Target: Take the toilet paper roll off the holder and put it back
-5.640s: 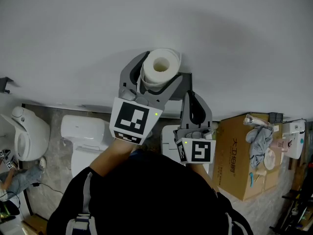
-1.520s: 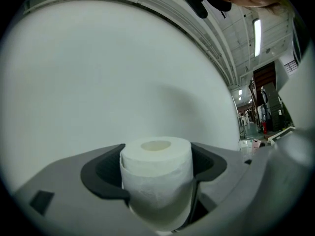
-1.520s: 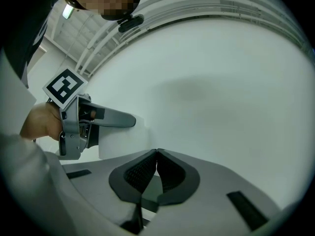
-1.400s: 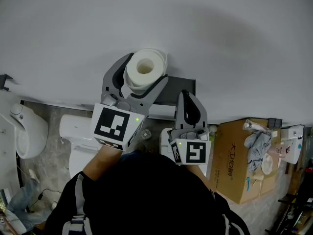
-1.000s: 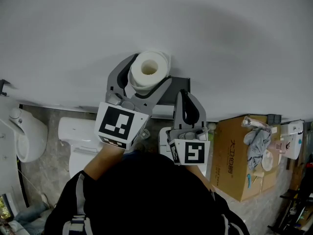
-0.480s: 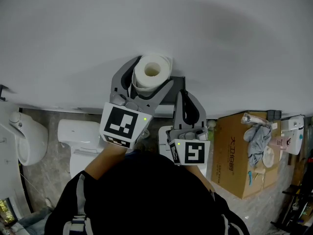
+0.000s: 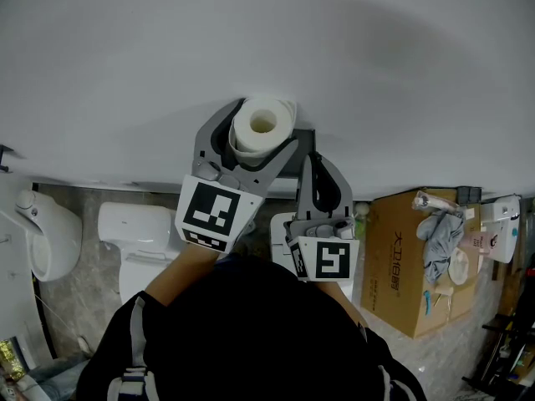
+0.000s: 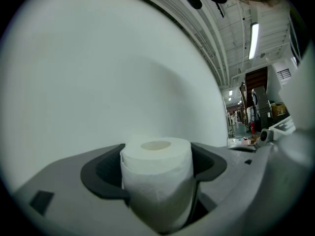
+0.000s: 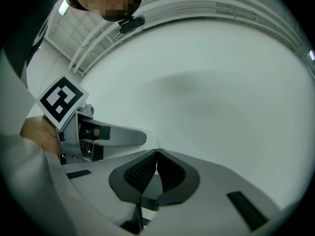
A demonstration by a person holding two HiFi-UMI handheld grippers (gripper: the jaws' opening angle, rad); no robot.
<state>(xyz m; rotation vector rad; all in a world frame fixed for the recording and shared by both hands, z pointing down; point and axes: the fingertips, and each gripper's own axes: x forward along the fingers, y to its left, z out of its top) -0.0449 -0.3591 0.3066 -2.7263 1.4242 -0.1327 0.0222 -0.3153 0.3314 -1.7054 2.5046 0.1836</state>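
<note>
A white toilet paper roll (image 7: 262, 129) stands upright between the wide jaws of my left gripper (image 7: 255, 136), close to the white wall. In the left gripper view the roll (image 8: 156, 180) fills the gap and both dark pads press its sides. The dark holder (image 7: 303, 143) shows as a strip on the wall just right of and behind the roll, partly hidden by the gripper. My right gripper (image 7: 320, 170) hangs lower right of the roll, its jaws together with nothing between them, tips touching (image 9: 156, 154).
Below are a white toilet (image 7: 138, 236), a urinal (image 7: 42, 232) at the left, and a cardboard box (image 7: 414, 266) with cloth and clutter at the right. The plain white wall (image 7: 267, 40) fills the upper view.
The left gripper has carried the roll to the right and slightly down toward the holder, after swinging left earlier. The right gripper has barely moved.
</note>
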